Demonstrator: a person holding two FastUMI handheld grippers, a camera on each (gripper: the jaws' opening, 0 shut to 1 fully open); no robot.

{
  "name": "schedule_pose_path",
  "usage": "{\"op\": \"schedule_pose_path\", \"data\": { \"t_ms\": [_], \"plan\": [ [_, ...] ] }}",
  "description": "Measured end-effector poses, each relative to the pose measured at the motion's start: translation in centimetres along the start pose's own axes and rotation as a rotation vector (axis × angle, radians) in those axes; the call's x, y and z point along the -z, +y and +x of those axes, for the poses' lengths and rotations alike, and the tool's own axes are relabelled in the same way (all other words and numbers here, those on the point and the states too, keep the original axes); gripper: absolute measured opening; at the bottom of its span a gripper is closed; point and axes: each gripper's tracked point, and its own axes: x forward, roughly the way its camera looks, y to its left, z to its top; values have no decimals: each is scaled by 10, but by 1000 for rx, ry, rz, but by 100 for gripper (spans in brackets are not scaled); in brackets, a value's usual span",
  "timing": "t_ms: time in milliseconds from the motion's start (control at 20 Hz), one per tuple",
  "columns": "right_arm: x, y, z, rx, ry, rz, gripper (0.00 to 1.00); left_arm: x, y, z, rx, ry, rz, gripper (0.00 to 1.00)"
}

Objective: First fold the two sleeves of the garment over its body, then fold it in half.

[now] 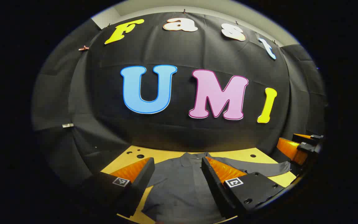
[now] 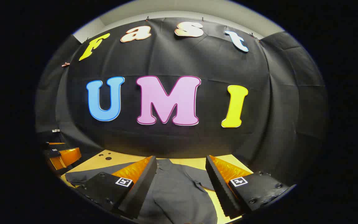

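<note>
Left gripper (image 1: 177,174) hangs above the table (image 1: 121,160), jaws wide apart, nothing between them. Grey shirt (image 1: 179,189) lies flat below, collar (image 1: 194,157) toward the wall, one sleeve (image 1: 259,168) stretched out sideways. Other gripper (image 1: 301,144) at the far edge.

Black cloth wall (image 1: 179,130); yellow table (image 1: 123,160).

Flat yellow wooden table (image 1: 259,155), small round holes near its far edge at 11 o'clock. Directly on it: one dark grey collared long-sleeved shirt (image 1: 179,186), laid flat, collar toward 12 o'clock, one sleeve extended toward 3 o'clock.
</note>
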Motion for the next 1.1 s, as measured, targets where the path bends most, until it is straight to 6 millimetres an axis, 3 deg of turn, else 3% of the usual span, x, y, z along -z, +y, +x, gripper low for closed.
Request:
{"op": "schedule_pose_path", "data": {
  "t_ms": [50,350,600,800,1100],
  "plan": [
    [3,-9,3,21,11,3,97,8,-4,2,7,28,-5,96],
    [20,-36,9,59,63,19,98,24,-26,15,37,89,-9,96],
    [22,-36,16,38,68,21,97,12,-26,14,24,35,55,96],
    [24,-32,19,23,75,7,98,21,-24,14,15,60,27,96],
    [28,-24,22,-16,84,1,98,16,-7,10,-46,40,41,96]
  ]
}}
